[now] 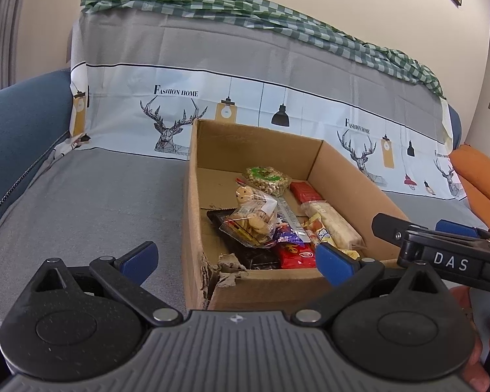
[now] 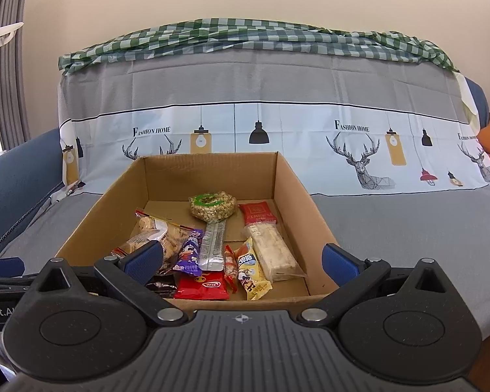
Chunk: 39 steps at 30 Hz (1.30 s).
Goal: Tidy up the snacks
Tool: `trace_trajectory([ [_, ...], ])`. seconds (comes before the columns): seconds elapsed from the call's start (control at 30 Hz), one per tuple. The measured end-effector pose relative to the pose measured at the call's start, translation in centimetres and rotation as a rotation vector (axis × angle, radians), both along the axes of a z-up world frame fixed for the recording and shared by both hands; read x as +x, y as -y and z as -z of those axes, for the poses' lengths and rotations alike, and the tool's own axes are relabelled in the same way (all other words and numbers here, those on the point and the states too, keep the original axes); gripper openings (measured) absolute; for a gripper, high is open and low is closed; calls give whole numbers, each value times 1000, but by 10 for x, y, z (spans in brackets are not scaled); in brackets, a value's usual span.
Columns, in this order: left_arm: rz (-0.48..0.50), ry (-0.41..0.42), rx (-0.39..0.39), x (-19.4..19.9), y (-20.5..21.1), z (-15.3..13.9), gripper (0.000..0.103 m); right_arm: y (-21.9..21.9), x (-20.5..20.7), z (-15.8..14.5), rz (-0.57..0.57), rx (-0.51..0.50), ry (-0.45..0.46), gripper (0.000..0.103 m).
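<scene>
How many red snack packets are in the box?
3 I can see: one red square packet at the back right, one flat red packet at the front, and a thin red one beside it. More may hide underneath.

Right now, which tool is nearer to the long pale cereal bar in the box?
Right. The right tool faces the box squarely, the pale cereal bar between its open fingers; the left tool hangs nearer the torn left corner.

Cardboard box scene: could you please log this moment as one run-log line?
left gripper: open, empty | right gripper: open, empty | cardboard box: on covered sofa, snacks inside | stage: none held
</scene>
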<state>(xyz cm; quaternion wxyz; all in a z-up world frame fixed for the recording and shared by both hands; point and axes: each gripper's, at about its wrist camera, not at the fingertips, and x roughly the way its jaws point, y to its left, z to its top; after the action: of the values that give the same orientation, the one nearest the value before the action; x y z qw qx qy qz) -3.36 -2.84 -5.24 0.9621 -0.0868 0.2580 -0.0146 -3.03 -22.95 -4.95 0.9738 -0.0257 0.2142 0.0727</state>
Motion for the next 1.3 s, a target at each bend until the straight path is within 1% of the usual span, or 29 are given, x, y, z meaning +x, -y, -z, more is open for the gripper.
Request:
trace_trajectory([
  [0.7, 3, 1, 1, 1, 2, 0, 102, -1, -1, 0, -12, -19, 7, 102],
  [1.3, 21, 16, 22, 0, 6, 0, 102, -2, -1, 0, -11, -20, 7, 102],
])
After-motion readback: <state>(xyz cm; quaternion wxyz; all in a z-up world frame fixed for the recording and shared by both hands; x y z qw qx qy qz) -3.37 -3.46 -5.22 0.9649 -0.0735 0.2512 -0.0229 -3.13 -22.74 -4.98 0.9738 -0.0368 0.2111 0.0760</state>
